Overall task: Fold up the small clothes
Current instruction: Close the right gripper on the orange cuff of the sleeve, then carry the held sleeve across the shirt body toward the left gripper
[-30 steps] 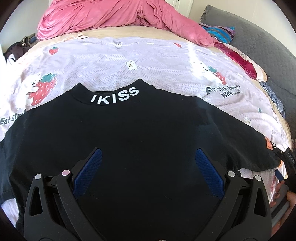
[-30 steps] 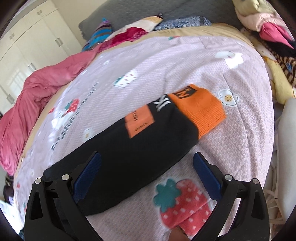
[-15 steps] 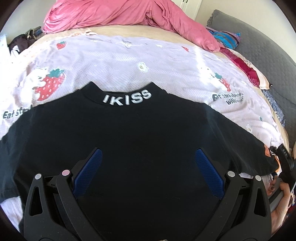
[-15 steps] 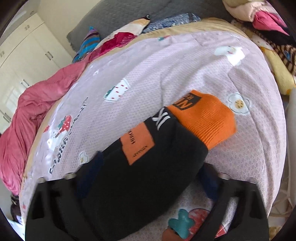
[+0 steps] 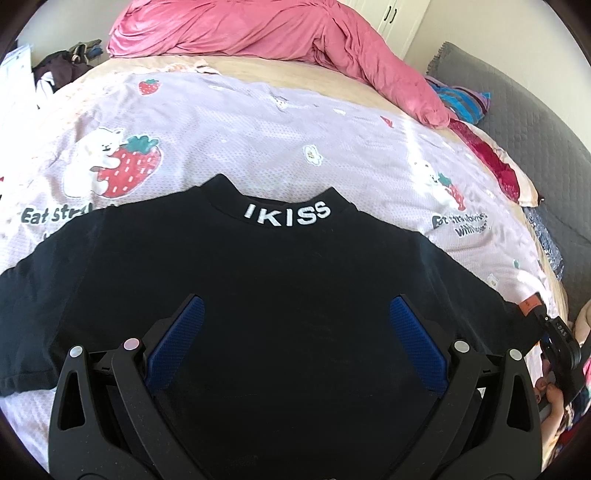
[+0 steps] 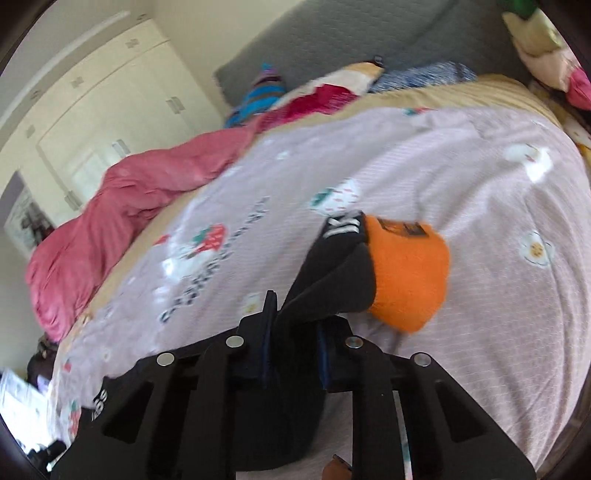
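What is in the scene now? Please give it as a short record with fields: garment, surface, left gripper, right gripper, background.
garment: black shirt with white lettering on the collar, spread flat; its sleeve has an orange cuff
surface: lilac bedsheet with strawberry prints
left gripper: left gripper open, above the shirt body, holding nothing
right gripper: right gripper has just been closing; its fingers pinch the black sleeve
background: pink blanket bunched at the far edge of the bed
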Motion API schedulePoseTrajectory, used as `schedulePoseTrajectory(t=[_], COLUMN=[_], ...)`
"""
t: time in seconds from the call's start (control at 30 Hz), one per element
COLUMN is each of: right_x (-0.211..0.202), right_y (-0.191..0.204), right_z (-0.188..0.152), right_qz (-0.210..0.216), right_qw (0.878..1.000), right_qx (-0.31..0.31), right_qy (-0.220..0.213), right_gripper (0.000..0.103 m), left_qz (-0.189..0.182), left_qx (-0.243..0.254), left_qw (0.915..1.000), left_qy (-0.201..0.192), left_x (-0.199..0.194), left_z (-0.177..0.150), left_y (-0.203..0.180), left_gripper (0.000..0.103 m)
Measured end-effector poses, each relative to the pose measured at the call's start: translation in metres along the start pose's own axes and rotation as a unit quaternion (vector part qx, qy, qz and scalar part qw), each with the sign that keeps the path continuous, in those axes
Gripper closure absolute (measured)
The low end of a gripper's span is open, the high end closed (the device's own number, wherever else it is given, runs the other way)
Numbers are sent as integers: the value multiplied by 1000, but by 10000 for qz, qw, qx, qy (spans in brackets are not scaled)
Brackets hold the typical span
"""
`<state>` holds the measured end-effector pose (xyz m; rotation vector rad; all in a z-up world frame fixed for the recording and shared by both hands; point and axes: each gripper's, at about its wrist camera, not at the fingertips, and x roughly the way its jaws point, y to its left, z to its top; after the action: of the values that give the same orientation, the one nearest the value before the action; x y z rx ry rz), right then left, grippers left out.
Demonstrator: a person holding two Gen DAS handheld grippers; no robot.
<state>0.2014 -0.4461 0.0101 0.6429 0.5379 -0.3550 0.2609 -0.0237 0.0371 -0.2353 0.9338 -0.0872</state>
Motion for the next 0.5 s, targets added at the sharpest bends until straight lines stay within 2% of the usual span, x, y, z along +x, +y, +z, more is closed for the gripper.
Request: schedulePoseTrajectory(t=[0.2, 0.5], right_x=[-8, -26], right_y=[31, 89], right_z=[-3, -24], right_qz=[612, 1415], right_qw=[9968, 9790], right_qx=[-512, -1469], right_qy=[-16, 41], right_gripper=[86, 86], left_qz=[1, -141], left_qx=[-96, -259], left_qw=[10000, 9995], left_qy=[-14, -76], left_x=[-6, -17], left_z=[1, 2], left_y=[11, 31], left_gripper=[8, 8])
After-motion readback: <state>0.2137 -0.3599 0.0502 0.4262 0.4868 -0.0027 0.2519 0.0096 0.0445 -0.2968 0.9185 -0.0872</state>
